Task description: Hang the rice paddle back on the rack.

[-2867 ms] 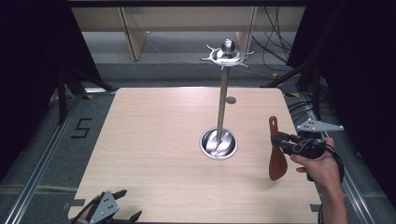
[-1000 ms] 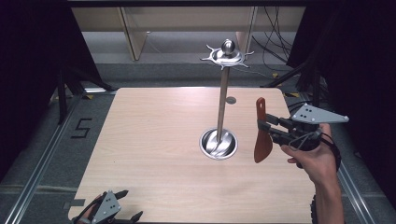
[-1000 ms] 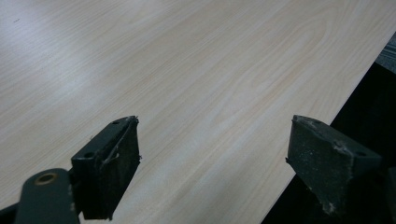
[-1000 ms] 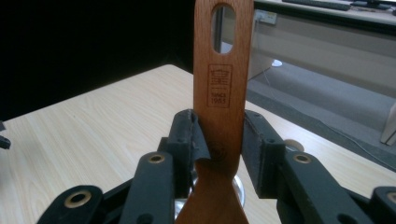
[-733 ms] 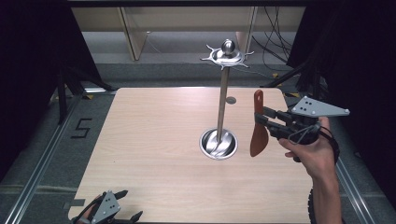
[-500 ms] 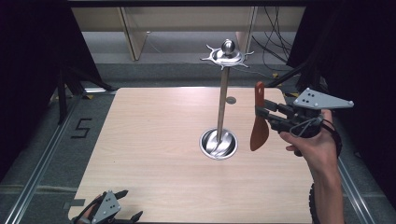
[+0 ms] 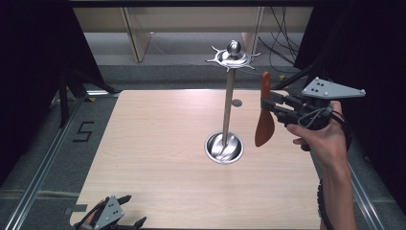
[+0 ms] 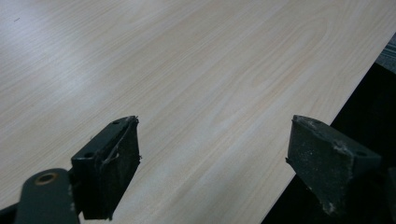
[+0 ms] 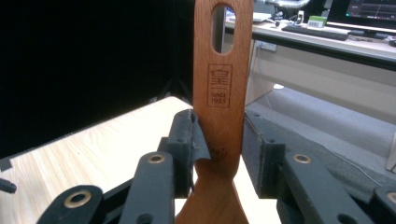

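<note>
My right gripper (image 7: 267, 106) is shut on a reddish-brown wooden spatula (image 7: 264, 112), held upright above the table's right side, blade down. In the right gripper view the spatula's handle (image 9: 223, 79) rises between the jaws, with an oval hanging slot at its top and a stamped mark below. A metal utensil stand (image 7: 229, 105) rises from a round base at the table's middle, its hooked crown just left of the spatula's top. At the table's near left corner my left gripper (image 7: 125, 216) rests low and open; its pads (image 8: 112, 163) stand wide apart over bare wood.
The light wooden table (image 7: 158, 143) lies between dark curtains. Metal rails run along both sides of the floor, and a "5" mark (image 7: 82, 132) lies at the left. Shelving and cables stand behind the table. A desk with monitors (image 9: 359, 18) is behind the handle.
My right gripper has lifted the spatula and carried it left and away from me, toward the stand's crown. The left gripper has stayed put.
</note>
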### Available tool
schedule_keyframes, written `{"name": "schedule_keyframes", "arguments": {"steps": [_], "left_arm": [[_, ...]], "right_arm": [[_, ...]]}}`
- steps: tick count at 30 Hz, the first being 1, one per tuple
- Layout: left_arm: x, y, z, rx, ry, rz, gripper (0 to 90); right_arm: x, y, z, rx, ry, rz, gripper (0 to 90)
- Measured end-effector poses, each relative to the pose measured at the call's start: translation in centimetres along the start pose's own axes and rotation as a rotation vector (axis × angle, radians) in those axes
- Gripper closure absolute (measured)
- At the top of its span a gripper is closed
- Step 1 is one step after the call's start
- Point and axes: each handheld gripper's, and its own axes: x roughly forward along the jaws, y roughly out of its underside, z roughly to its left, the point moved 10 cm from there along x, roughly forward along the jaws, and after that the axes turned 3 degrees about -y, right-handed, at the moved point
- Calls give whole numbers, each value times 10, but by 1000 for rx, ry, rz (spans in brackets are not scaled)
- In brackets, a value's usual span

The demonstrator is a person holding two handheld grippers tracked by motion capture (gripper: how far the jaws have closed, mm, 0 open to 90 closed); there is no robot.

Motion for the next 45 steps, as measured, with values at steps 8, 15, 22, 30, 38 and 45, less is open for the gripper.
{"name": "schedule_keyframes", "arguments": {"steps": [8, 15, 22, 30, 38, 45], "left_arm": [[0, -1, -3, -27, 3, -8, 162], [0, 0, -4, -52, 4, -4, 162], [0, 0, -3, -44, 2, 3, 162], [0, 0, -4, -29, 5, -1, 162], [-1, 0, -5, -50, 4, 1, 163], [-1, 0, -5, -37, 10, 3, 162]], "right_arm": [[9, -13, 1, 4, -6, 2, 670], [18, -15, -4, 12, 5, 8, 670], [30, -11, -4, 36, -9, 45, 670], [36, -13, -5, 29, -12, 43, 670], [40, -13, -5, 53, -36, 19, 669], [41, -9, -5, 97, -47, 2, 651]]}}
